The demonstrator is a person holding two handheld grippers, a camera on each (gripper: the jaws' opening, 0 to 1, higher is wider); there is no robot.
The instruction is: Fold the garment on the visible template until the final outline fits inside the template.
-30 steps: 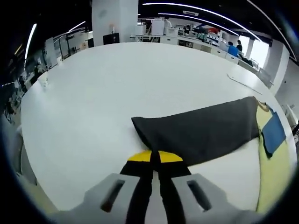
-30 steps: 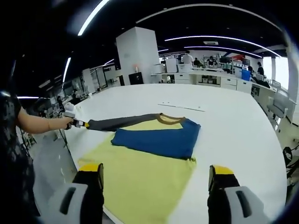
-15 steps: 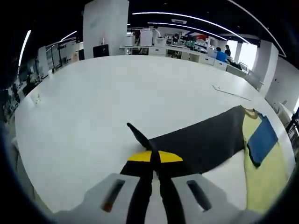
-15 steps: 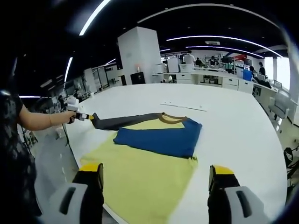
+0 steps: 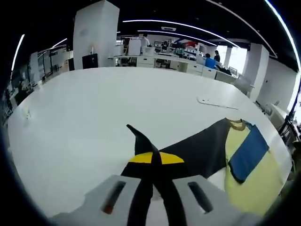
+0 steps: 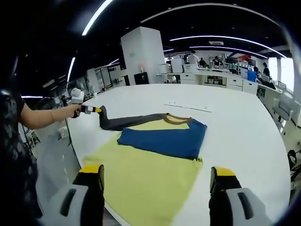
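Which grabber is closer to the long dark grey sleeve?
Left. The left gripper is shut on the dark grey sleeve, lifting its end. The right gripper hangs open over the yellow template, apart from it.

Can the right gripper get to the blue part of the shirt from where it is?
Probably yes. The right gripper is open, and nothing lies between it and the blue part except the flat yellow sheet.

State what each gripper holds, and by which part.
The left gripper pinches the dark sleeve by its cuff end; the right gripper holds nothing.
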